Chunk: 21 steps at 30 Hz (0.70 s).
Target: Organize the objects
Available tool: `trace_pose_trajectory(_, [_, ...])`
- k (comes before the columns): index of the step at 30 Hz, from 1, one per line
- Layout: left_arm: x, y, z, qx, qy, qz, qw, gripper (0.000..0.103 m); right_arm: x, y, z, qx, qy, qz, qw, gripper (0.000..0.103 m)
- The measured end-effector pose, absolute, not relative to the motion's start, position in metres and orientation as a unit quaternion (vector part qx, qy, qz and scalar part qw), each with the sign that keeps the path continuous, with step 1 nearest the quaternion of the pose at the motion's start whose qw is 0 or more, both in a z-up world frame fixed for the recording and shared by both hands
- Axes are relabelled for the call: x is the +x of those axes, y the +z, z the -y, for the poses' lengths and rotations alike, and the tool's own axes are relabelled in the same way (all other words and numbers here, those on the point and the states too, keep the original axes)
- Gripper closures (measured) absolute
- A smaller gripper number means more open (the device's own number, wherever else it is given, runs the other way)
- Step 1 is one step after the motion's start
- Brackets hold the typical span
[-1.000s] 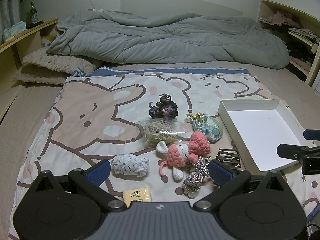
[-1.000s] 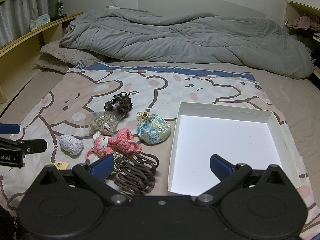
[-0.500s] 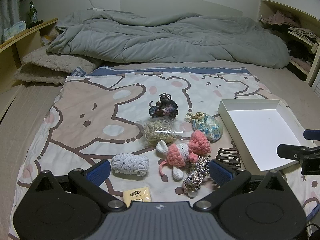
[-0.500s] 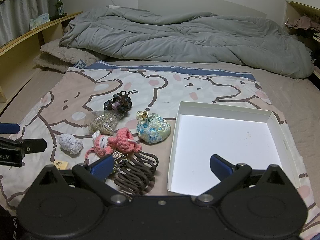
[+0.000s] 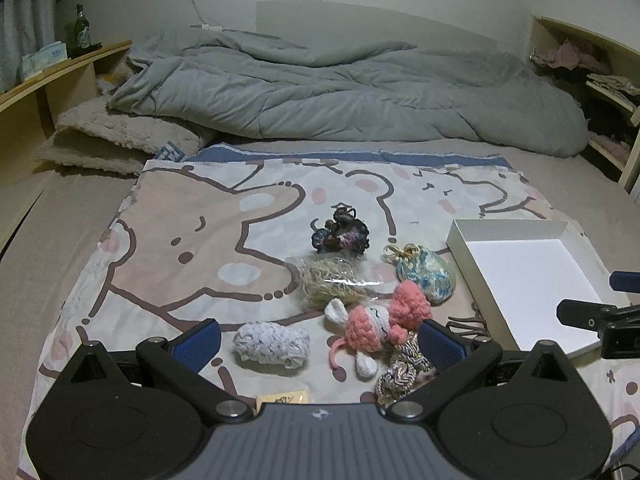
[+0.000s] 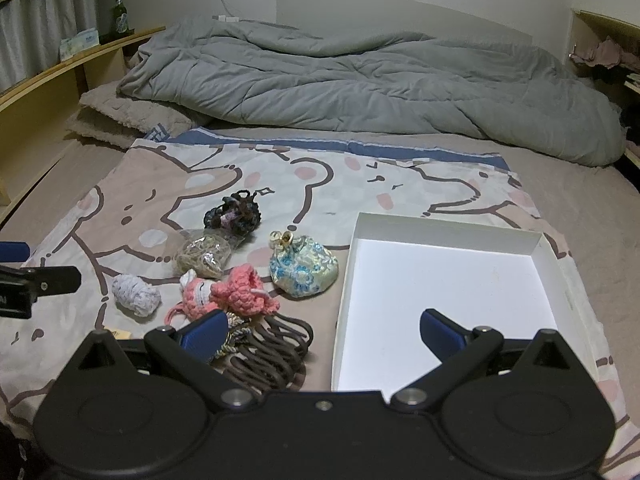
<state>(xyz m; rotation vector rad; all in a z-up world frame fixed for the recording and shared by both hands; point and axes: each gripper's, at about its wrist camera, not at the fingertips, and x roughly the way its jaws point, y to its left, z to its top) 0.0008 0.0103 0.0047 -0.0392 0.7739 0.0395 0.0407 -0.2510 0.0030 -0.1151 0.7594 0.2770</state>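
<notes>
Small items lie in a cluster on a cartoon-print sheet: a pink crochet doll (image 5: pixel 378 322) (image 6: pixel 228 292), a white-grey scrunchie (image 5: pixel 272 344) (image 6: pixel 134 294), a bag of rubber bands (image 5: pixel 334 280) (image 6: pixel 202 256), a dark hair-tie bundle (image 5: pixel 342 234) (image 6: pixel 234 212), a blue floral pouch (image 5: pixel 428 274) (image 6: pixel 304 268), a braided cord (image 5: pixel 402 372) and a brown hair claw (image 6: pixel 272 352). An empty white box (image 6: pixel 444 284) (image 5: pixel 528 280) sits to their right. My left gripper (image 5: pixel 318 344) is open above the scrunchie and doll. My right gripper (image 6: pixel 322 334) is open above the claw and the box edge.
A rumpled grey duvet (image 5: pixel 340 92) covers the far half of the bed, with a beige pillow (image 5: pixel 116 140) at the left. Wooden shelves stand on both sides; a green bottle (image 5: pixel 82 34) is on the left shelf. A small yellow card (image 5: pixel 284 396) lies near my left gripper.
Both grippers have shifted only slightly; the scene appears a little closer in the right wrist view. No object has moved.
</notes>
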Motion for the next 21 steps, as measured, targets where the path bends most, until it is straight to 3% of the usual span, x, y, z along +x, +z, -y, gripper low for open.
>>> trace_pose_trajectory(15, [0.021,-0.029,-0.048,-0.011,0.045,-0.427,0.903,0.0,0.055,-0.019,0.224,-0.106,0.191,-0.356,0.909,0.0])
trace_pose_trajectory(21, [0.029,-0.058,-0.048,-0.038,0.019,-0.467,0.883,0.0,0.057,-0.037,0.216,-0.176,0.203,-0.363,0.892,0.0])
